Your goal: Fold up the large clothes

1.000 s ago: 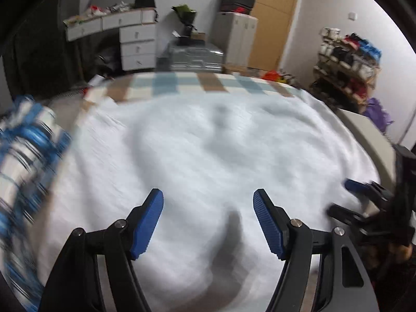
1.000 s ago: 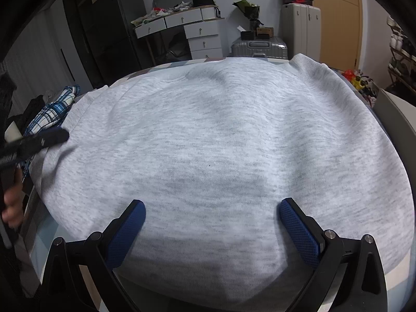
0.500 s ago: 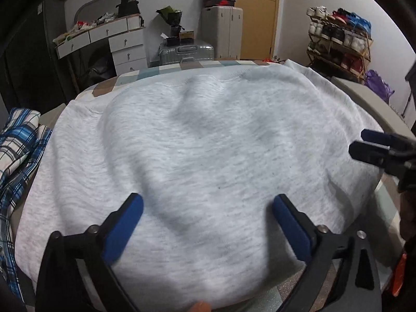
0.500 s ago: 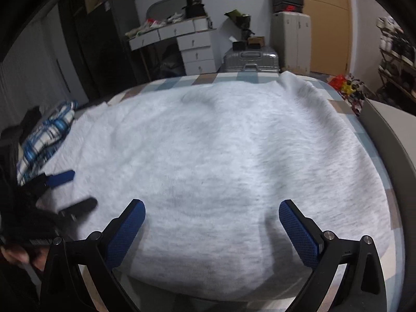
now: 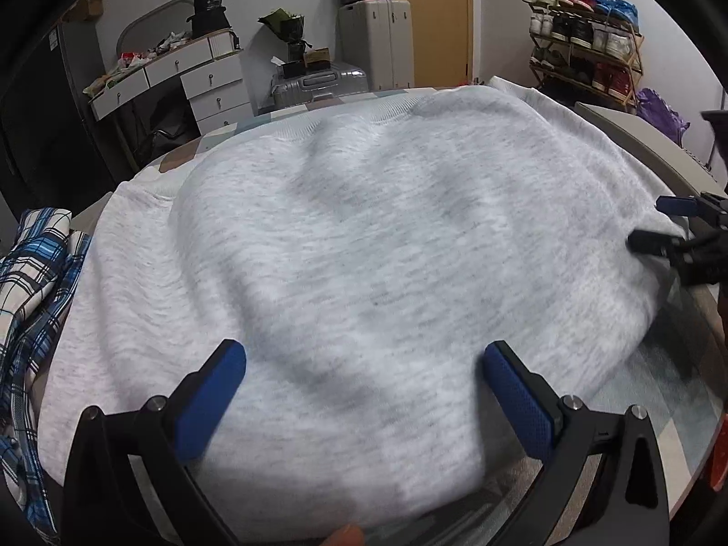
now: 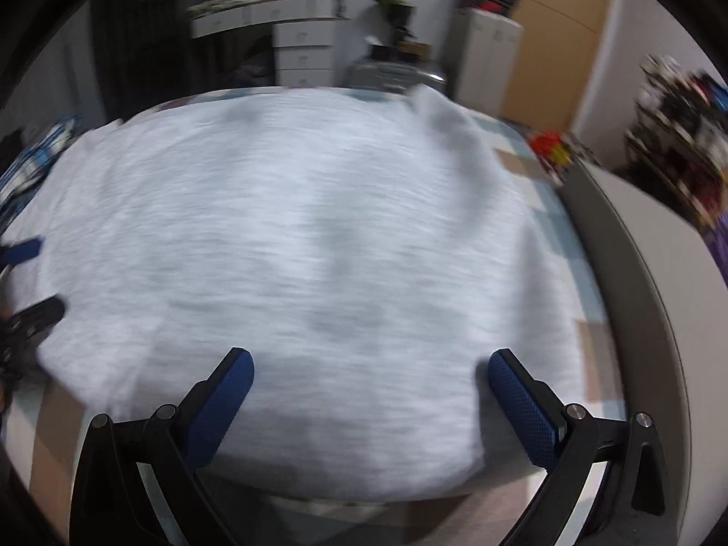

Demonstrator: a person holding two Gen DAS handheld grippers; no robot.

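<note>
sweatshirt: lying spread flat over the checked bed cover, light grey, filling most of both wrist views, ribbed hem running along the far edge, soft wrinkles crossing the middle.
left gripper: hovering over the near edge of the sweatshirt, blue pads standing wide apart, gripping nothing; showing again at the left edge of the right wrist view, fingers parted there too.
right gripper: hanging above the near hem with blue pads spread wide, clasping nothing; appearing at the right edge of the left wrist view, just beside the sweatshirt's right side.
plaid shirt: lying bunched at the left of the bed, touching the sweatshirt's edge.
background: white drawers, silver suitcase and shoe rack standing beyond the bed.
right wrist view: blurring heavily.
</note>
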